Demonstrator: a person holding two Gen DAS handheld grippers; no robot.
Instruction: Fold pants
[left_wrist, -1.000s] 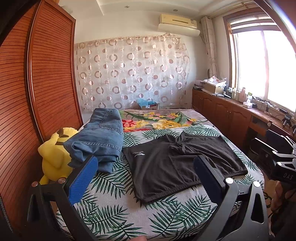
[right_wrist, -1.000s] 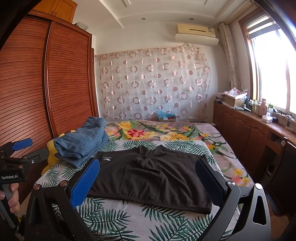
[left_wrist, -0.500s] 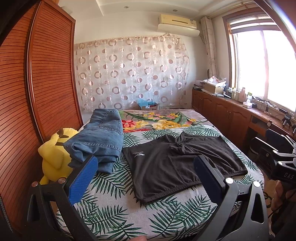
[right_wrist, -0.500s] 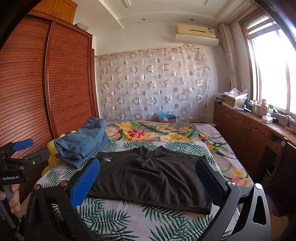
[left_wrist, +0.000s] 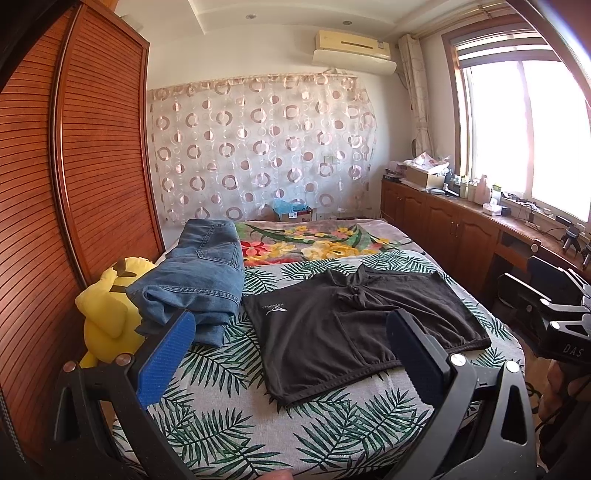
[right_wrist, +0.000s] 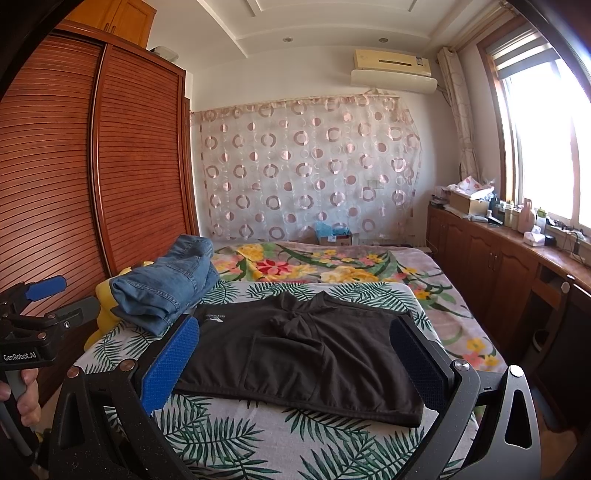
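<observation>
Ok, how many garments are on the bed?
2 visible: black shorts spread flat mid-bed, and folded jeans at the left edge beside the yellow plush. More may lie under the jeans.

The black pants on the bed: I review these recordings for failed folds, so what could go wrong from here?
1. The black pants have a bunched knot of fabric at the middle; folding over it may leave a lumpy, uneven fold.
2. The folded jeans lie right beside the pants' left edge, so the open left claw might snag denim too.
3. The near hem sits close to the bed edge; a pull by the right claw could drag it off.
</observation>
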